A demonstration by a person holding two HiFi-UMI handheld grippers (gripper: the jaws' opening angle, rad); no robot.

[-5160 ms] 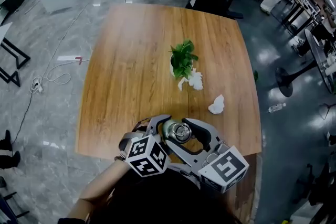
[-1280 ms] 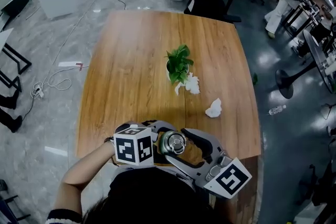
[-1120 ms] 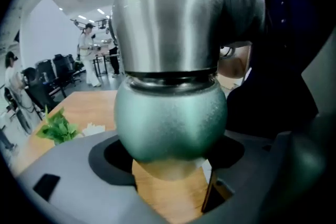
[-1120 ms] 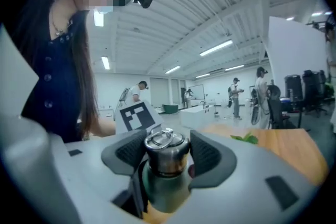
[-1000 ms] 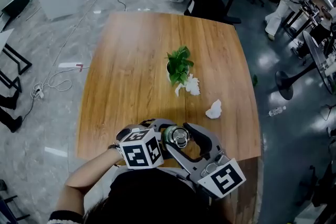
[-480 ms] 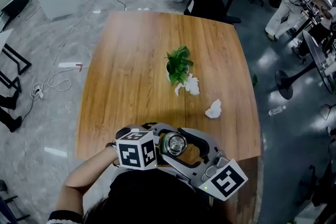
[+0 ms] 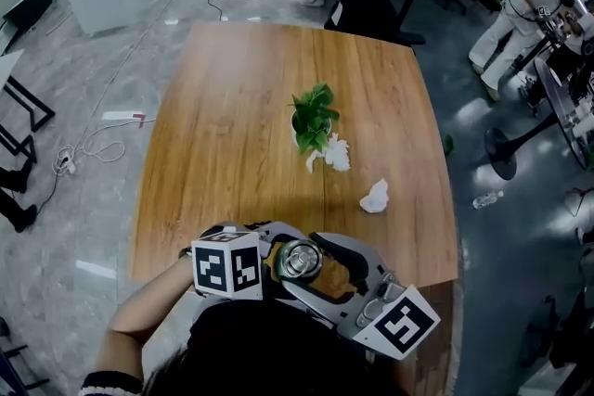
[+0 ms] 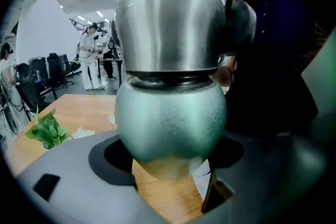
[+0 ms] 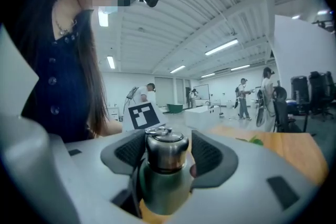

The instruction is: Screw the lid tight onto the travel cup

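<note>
The matte green travel cup [image 8: 170, 123] is upright, its steel lid [image 8: 170, 23] seemingly seated on top.

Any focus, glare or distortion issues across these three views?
Head view: sharp, strong barrel distortion, table edges bow. Left gripper view: travel cup fills the frame, soft, pale highlights on its steel lid, dark vignette. Right gripper view: lid fairly sharp, corners vignetted, background bowed.

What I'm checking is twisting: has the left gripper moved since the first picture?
Yes: the left gripper swung its cube left, toward the table's near-left corner.
</note>
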